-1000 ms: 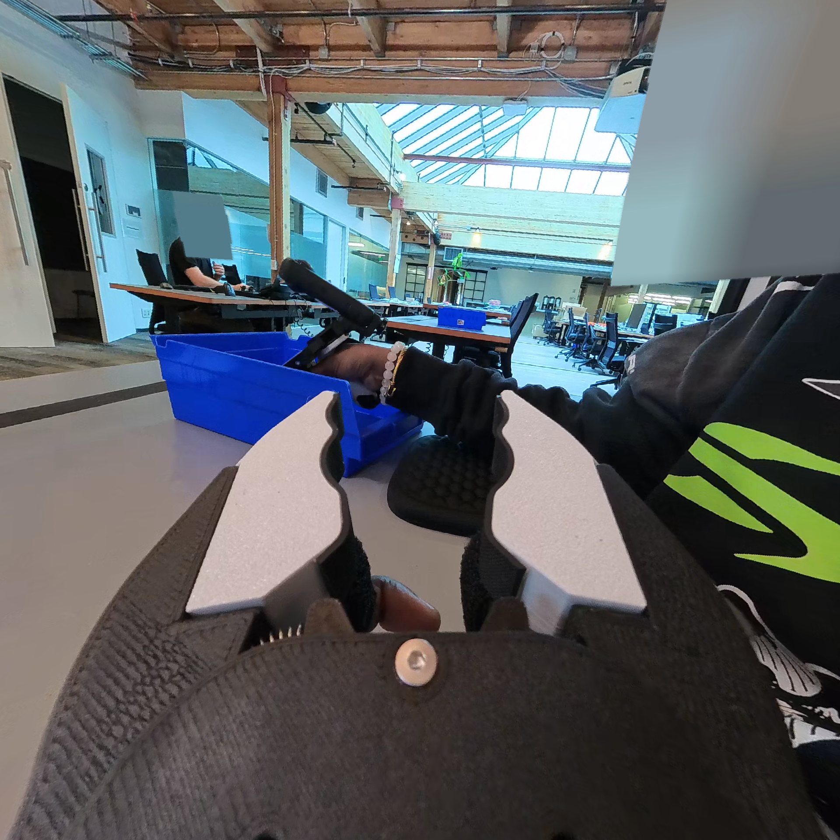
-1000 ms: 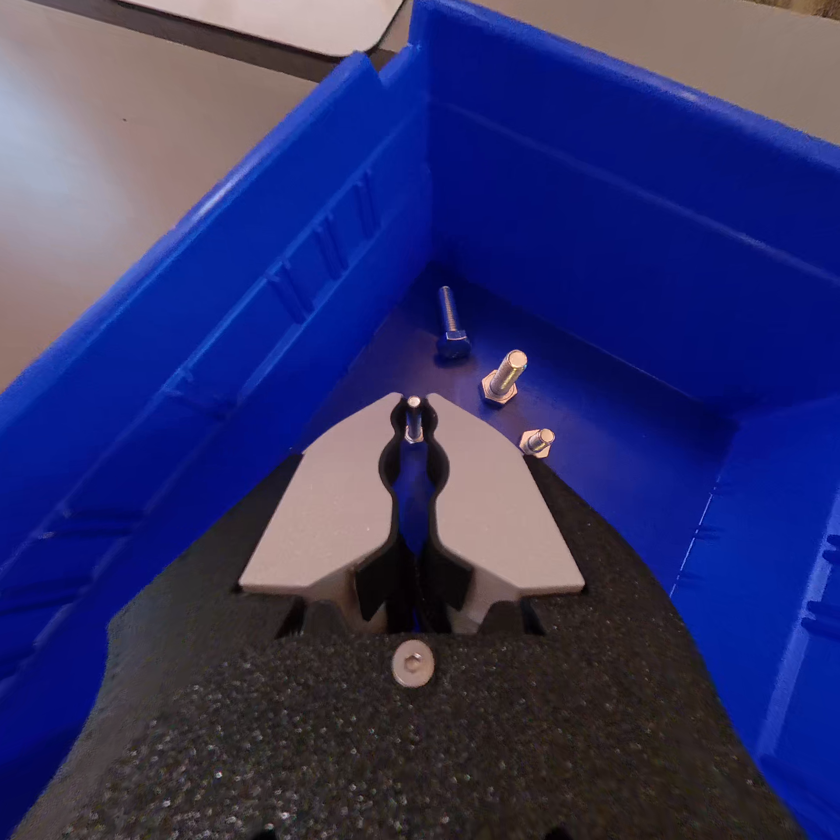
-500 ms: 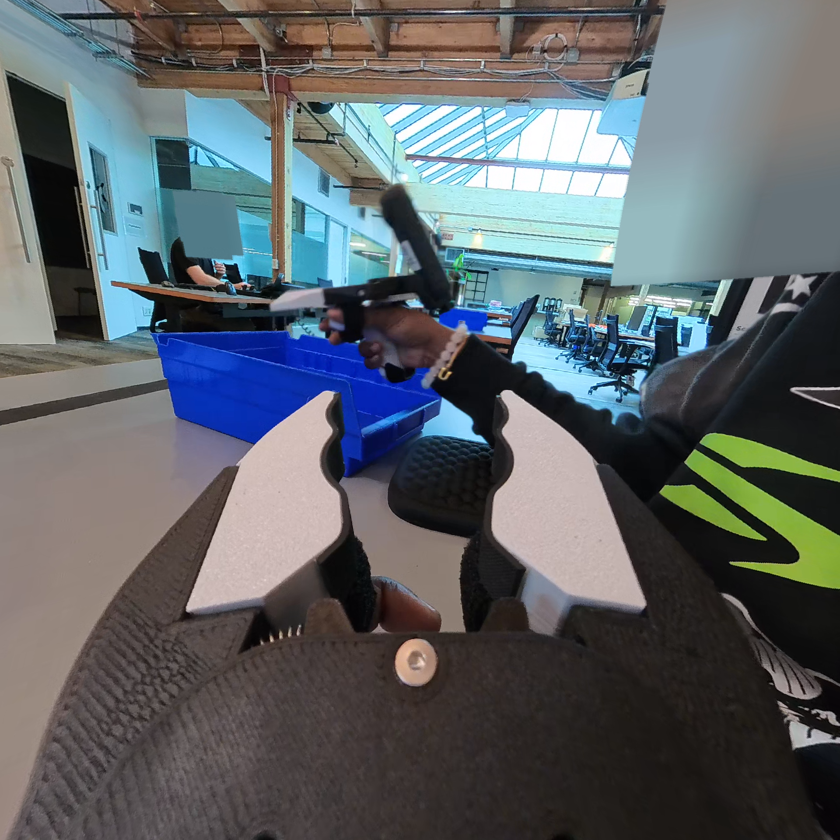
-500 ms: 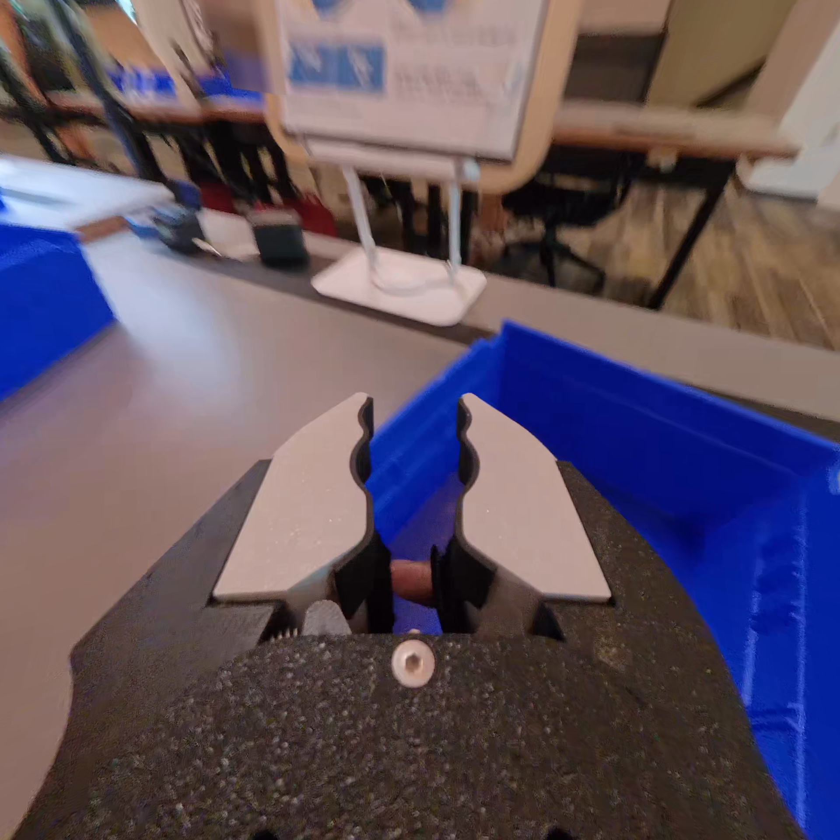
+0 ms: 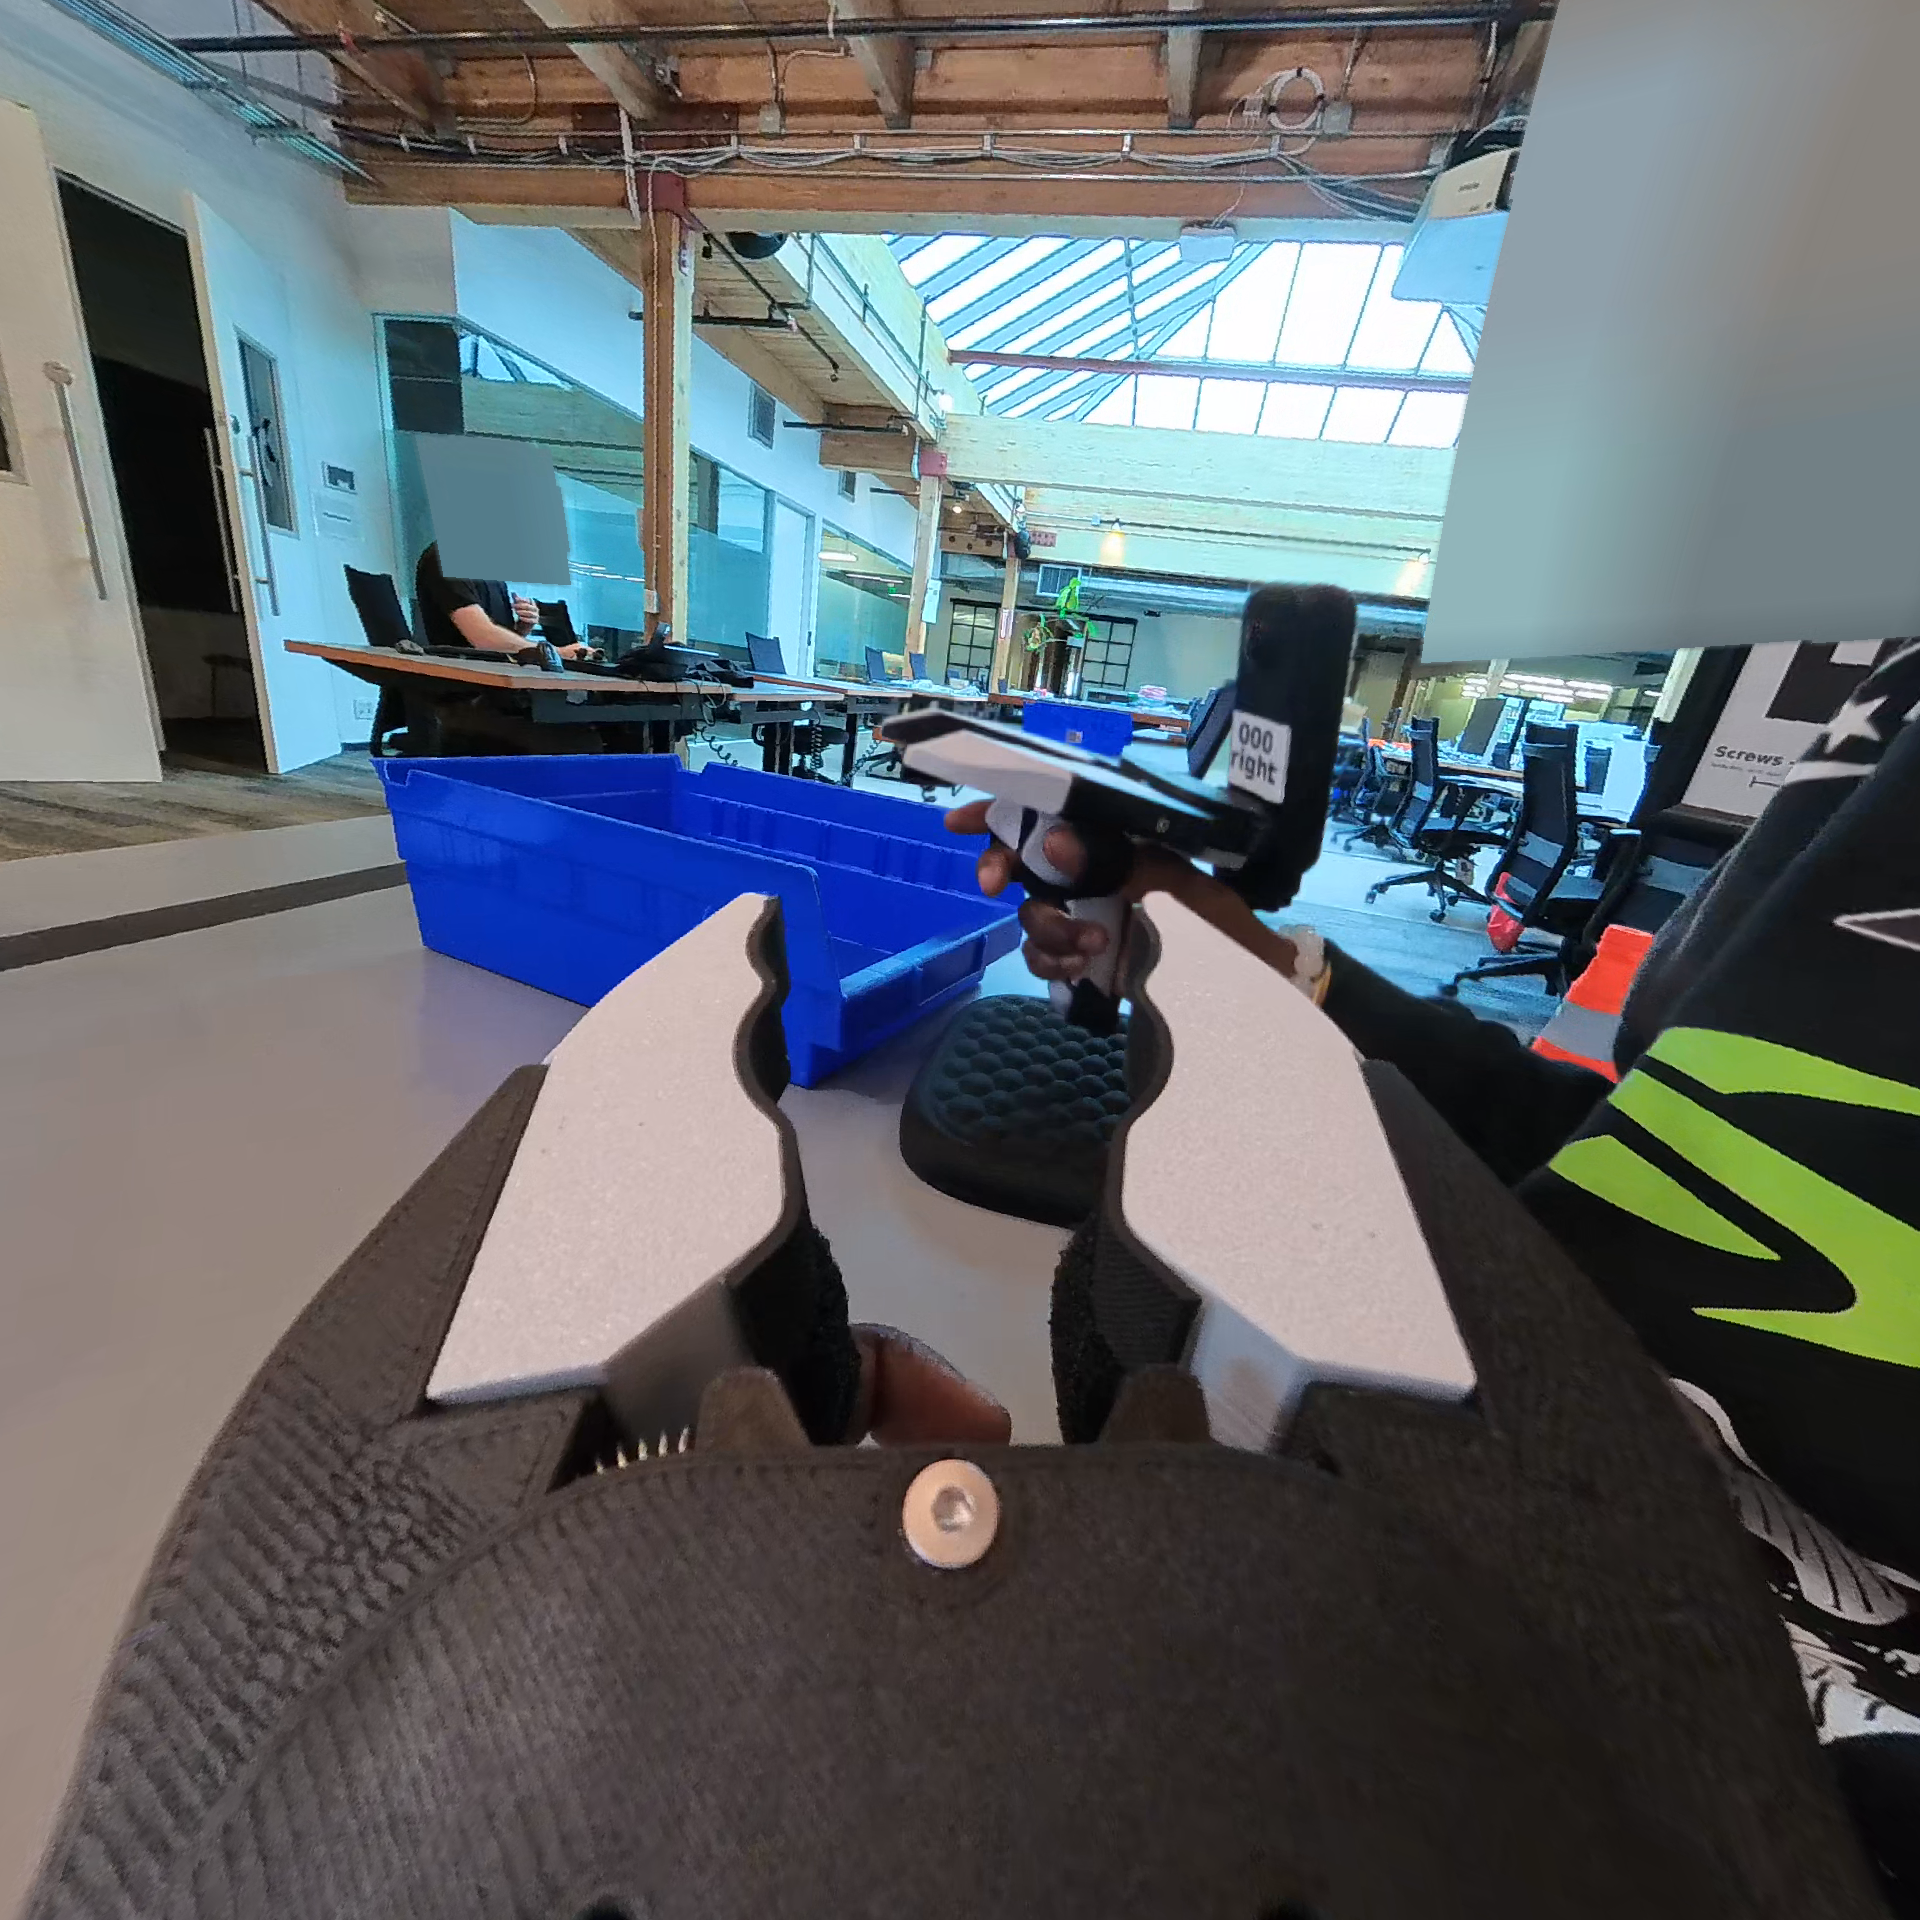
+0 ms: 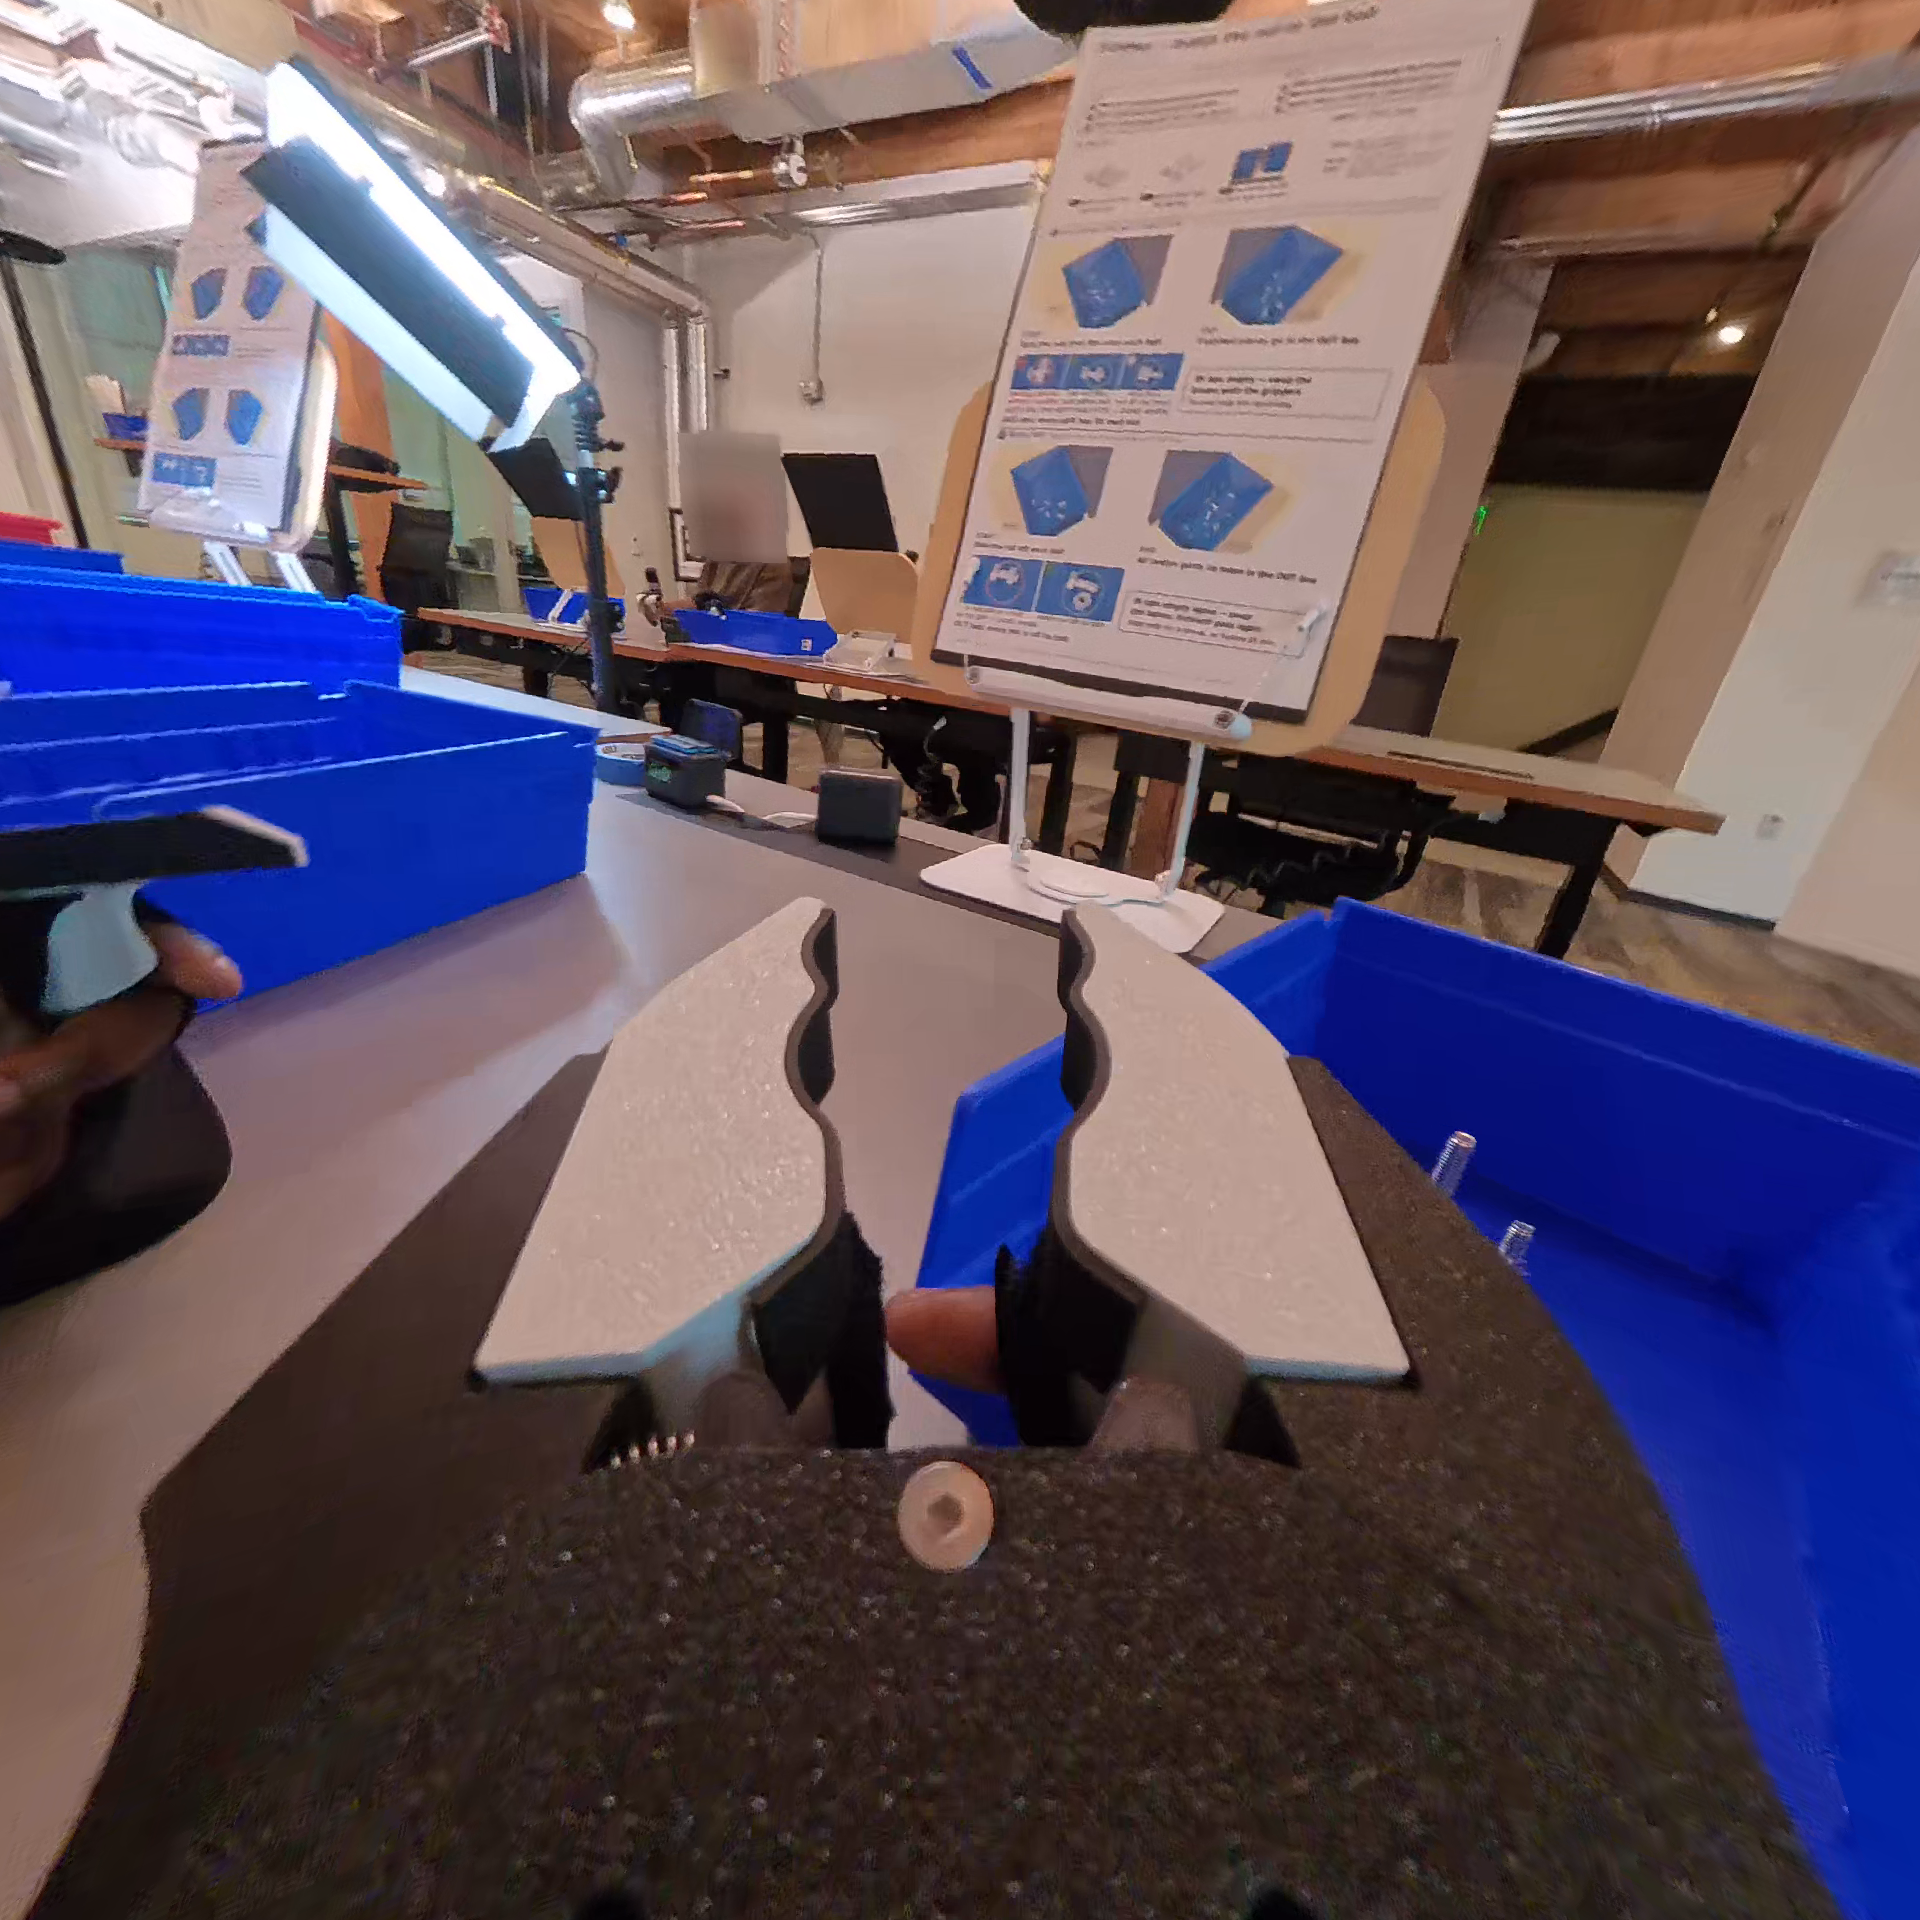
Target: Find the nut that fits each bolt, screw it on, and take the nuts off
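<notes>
Grey tabletop (image 6: 644,966) carries it all: one blue bin (image 5: 623,862) sits toward the far edge in the left wrist view, and a second blue bin (image 6: 1558,1091) lies at the near right edge under the right gripper (image 6: 945,987), with two bolts (image 6: 1452,1158) standing upright on its floor. That right gripper hangs above the bin's near corner, jaws parted and bare. Left gripper (image 5: 956,966) is low over the tabletop, jaws spread wider, gripping nothing; no nuts to be made out.
</notes>
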`<state>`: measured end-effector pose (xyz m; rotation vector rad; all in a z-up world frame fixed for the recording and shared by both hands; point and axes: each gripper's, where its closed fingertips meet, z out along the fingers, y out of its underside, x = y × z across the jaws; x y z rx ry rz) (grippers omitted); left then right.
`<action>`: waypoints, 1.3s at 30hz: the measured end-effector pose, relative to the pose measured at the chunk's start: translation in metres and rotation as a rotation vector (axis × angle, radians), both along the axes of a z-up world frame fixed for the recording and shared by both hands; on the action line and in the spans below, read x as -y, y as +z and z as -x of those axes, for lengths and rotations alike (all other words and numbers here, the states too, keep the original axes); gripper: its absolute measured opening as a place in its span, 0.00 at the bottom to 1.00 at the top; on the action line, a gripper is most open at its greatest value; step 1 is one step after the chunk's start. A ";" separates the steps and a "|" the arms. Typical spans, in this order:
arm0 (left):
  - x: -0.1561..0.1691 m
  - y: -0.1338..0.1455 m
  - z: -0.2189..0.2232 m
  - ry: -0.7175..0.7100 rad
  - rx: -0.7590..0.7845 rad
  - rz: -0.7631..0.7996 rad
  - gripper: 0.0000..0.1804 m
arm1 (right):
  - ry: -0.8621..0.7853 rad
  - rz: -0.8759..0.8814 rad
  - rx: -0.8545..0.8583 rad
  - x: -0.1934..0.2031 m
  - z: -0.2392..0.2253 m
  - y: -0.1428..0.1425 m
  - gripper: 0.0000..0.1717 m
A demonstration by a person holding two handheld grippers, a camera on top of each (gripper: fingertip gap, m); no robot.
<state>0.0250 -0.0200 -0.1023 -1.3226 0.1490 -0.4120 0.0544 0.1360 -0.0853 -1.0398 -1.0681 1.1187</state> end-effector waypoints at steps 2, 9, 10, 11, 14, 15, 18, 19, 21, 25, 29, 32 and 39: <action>0.001 0.002 0.001 0.010 0.002 0.000 0.35 | 0.034 -0.003 0.007 0.006 0.002 -0.007 0.24; 0.043 0.045 0.044 0.214 0.024 0.037 0.35 | 0.086 0.045 0.013 0.007 0.005 -0.022 0.24; 0.054 0.052 0.058 0.278 0.027 0.063 0.35 | 0.095 0.041 0.010 0.008 0.005 -0.022 0.23; 0.066 0.055 0.076 0.357 0.027 0.114 0.35 | 0.099 0.038 0.009 0.009 0.005 -0.022 0.23; 0.108 0.045 0.141 0.652 -0.014 0.367 0.34 | 0.098 0.040 -0.012 0.009 0.003 -0.021 0.23; 0.126 0.032 0.167 0.776 -0.029 0.508 0.34 | 0.098 0.045 -0.022 0.008 0.001 -0.020 0.23; 0.174 -0.012 0.225 1.003 -0.041 0.882 0.31 | 0.098 0.063 -0.043 0.006 -0.001 -0.018 0.22; 0.179 -0.026 0.233 0.979 -0.007 0.966 0.30 | 0.100 0.066 -0.045 0.006 -0.001 -0.018 0.22; 0.184 -0.050 0.246 0.916 -0.009 1.104 0.27 | 0.101 0.065 -0.043 0.006 -0.001 -0.018 0.22; 0.184 -0.062 0.270 0.746 -0.443 1.246 0.15 | 0.106 0.062 -0.053 0.007 -0.002 -0.017 0.22; 0.189 -0.071 0.276 0.348 -0.974 1.357 0.12 | 0.117 0.070 -0.061 0.007 -0.003 -0.016 0.22; 0.200 -0.086 0.282 0.085 -1.165 1.452 0.12 | 0.116 0.058 -0.068 0.008 -0.004 -0.016 0.22; 0.207 -0.112 0.280 -0.232 -1.251 1.476 0.14 | 0.129 0.081 -0.081 0.006 -0.005 -0.015 0.21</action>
